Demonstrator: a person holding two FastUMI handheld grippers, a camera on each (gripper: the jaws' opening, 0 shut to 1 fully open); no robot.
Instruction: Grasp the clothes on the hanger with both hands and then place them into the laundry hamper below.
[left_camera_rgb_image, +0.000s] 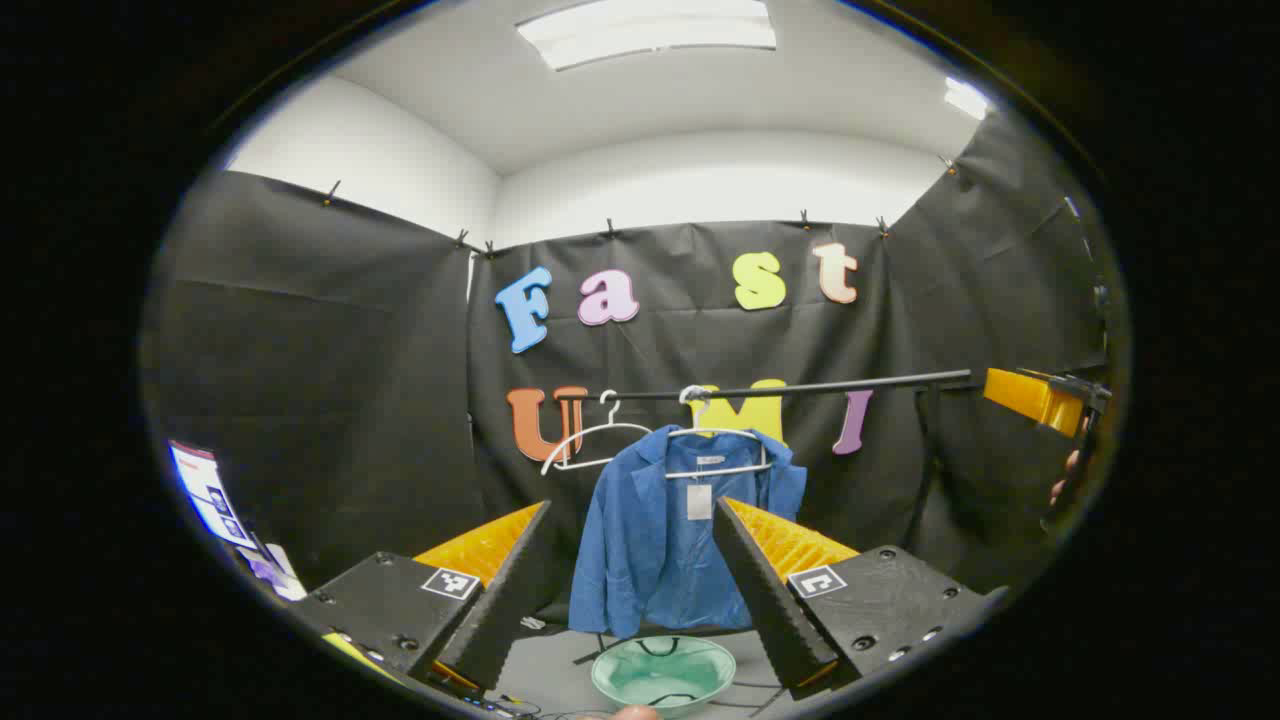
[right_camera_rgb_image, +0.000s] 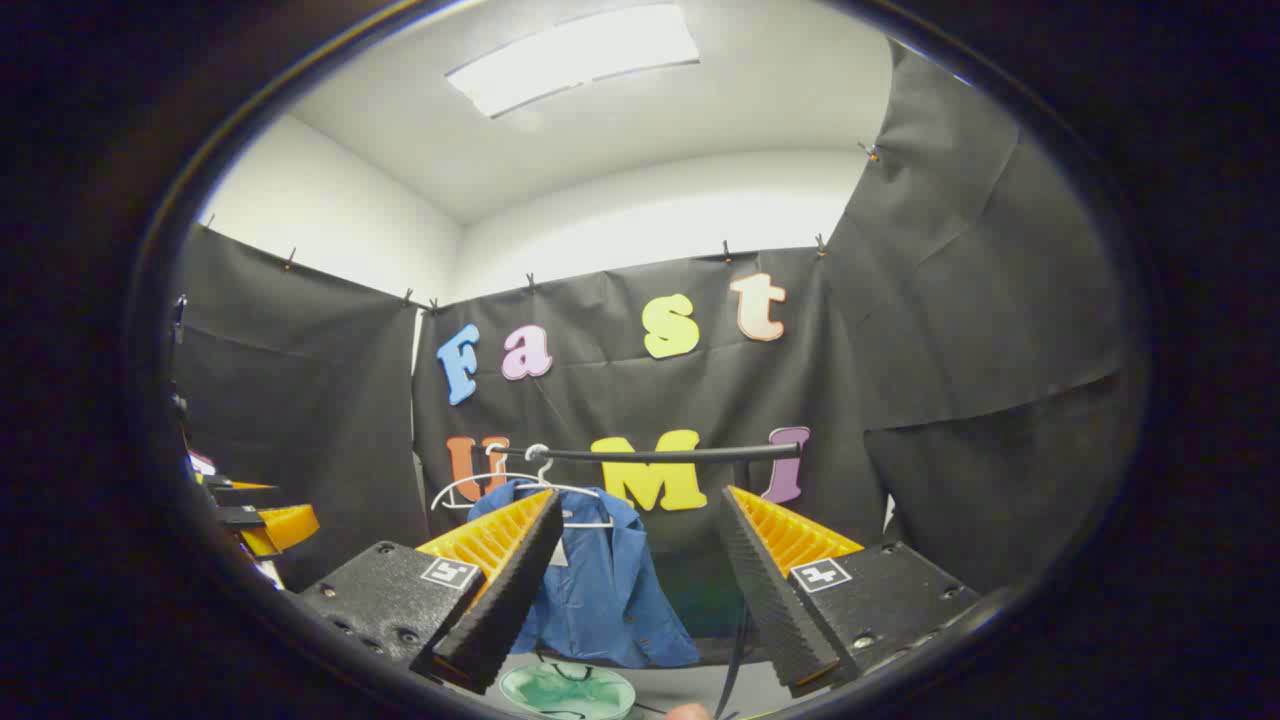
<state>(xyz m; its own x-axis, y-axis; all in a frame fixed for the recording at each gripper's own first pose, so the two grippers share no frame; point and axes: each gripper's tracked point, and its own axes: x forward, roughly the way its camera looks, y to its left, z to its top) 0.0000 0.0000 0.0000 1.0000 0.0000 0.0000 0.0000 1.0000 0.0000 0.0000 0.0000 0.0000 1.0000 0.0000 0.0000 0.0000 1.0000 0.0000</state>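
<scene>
In the left gripper view nothing is done yet: the blue jacket (left_camera_rgb_image: 665, 540) hangs on its hanger (left_camera_rgb_image: 718, 450) from the rail (left_camera_rgb_image: 800, 388), above the green hamper (left_camera_rgb_image: 663, 673) (an empty hanger (left_camera_rgb_image: 592, 440) hangs beside it). The left hand-held gripper (left_camera_rgb_image: 628, 580) gapes wide, holding nothing. In the right gripper view, the right hand-held gripper (right_camera_rgb_image: 635, 590) is likewise wide open and empty, well short of the jacket.

We note a blue jacket (left_camera_rgb_image: 650, 545) hanging open-fronted on a white hanger (left_camera_rgb_image: 718, 440), a tag at its collar. Below sits a round green laundry hamper (left_camera_rgb_image: 663, 674), empty.
</scene>
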